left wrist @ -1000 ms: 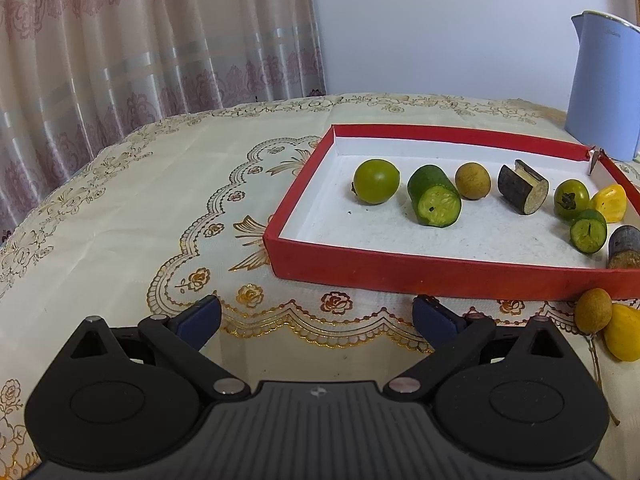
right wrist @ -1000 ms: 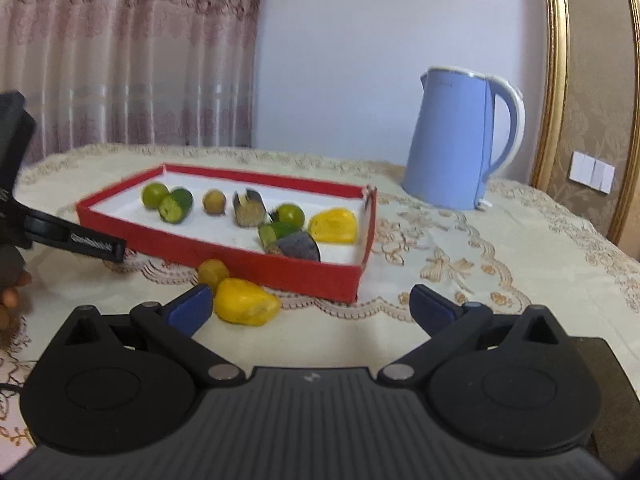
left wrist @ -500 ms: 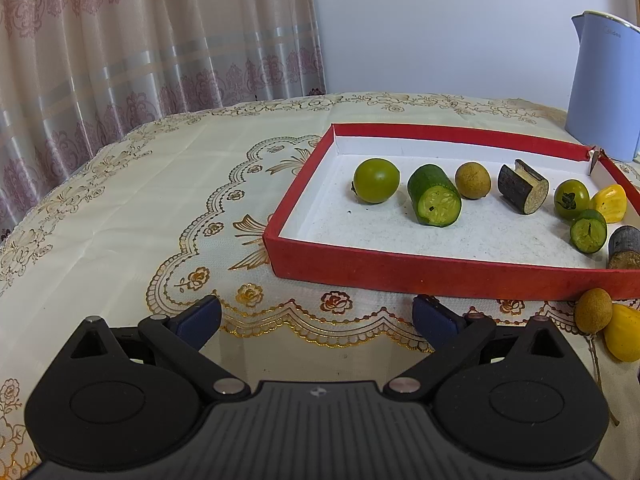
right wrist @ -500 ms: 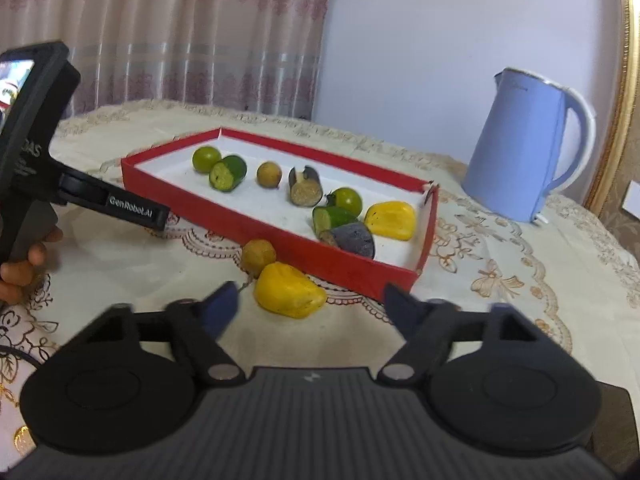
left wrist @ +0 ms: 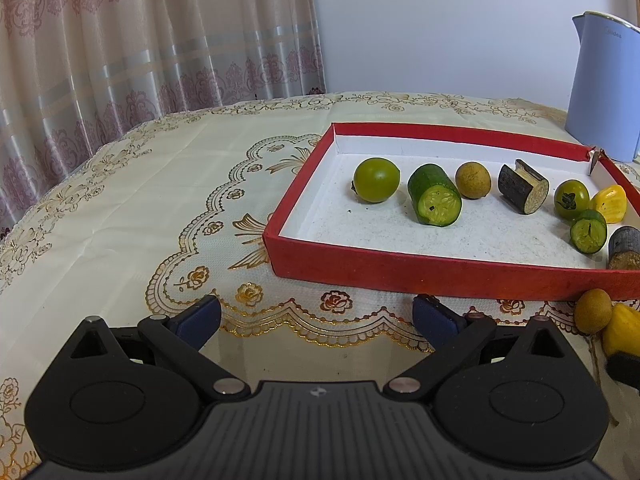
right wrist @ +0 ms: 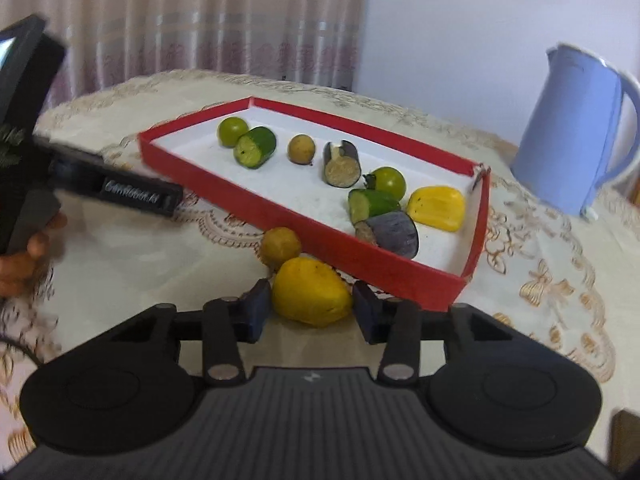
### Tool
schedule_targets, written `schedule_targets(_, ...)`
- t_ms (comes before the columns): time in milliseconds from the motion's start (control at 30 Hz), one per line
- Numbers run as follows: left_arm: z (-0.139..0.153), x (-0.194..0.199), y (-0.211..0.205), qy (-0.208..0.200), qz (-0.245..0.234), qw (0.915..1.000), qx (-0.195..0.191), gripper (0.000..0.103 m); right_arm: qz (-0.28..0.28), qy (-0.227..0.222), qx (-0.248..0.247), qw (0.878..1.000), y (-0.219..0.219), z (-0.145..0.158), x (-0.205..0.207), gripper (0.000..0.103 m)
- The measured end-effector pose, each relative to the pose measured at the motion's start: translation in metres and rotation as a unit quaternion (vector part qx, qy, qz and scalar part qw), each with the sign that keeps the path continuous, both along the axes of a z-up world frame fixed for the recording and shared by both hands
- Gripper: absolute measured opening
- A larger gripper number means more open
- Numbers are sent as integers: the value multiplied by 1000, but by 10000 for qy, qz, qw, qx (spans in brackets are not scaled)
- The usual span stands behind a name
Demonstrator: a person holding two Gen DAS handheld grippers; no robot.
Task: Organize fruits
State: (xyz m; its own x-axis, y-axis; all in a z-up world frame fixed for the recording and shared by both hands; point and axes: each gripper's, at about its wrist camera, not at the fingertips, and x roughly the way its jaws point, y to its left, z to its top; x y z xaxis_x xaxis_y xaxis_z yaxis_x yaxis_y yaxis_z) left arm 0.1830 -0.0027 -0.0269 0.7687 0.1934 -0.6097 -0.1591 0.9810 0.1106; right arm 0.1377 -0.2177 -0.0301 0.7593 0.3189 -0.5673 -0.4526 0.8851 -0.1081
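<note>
A red tray holds green round fruits, cucumber pieces, a brown round fruit, dark eggplant pieces and a yellow piece. Outside its near wall lie a yellow fruit piece and a small brown round fruit. My right gripper has its fingers on either side of the yellow piece, closing on it; contact is not clear. My left gripper is open and empty over the tablecloth, in front of the tray's left corner.
A blue electric kettle stands behind the tray's right end. Curtains hang behind the table. The left gripper's body and the hand holding it show at the left of the right wrist view.
My right gripper has moved forward and down to the yellow piece outside the tray, and its fingers have narrowed around it. My left gripper has not moved.
</note>
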Motion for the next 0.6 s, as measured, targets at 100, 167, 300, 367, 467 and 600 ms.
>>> schedule_targets(100, 0, 0, 0, 1, -1, 10000, -1, 103, 26, -27, -103, 9999, -9, 3, -12, 41)
schedule_targets(167, 0, 0, 0, 2, -1, 10000, -2, 103, -23, 16, -111, 9999, -17, 4, -21, 41)
schedule_targets(300, 1, 0, 0, 3, -2, 10000, -1, 103, 407, 143, 23, 9991, -28, 6, -41, 55)
schedule_targets(367, 0, 0, 1, 4, -2, 10000, 1, 103, 472, 107, 183, 9987, -35, 10, -46, 55)
schedule_targets(467, 0, 0, 1, 6, -2, 10000, -4, 103, 504, 38, 166, 9986, -46, 12, -39, 54)
schedule_targets(600, 0, 0, 1, 8, -3, 10000, -7, 103, 755, 234, 48, 9969, -60, 8, -13, 51)
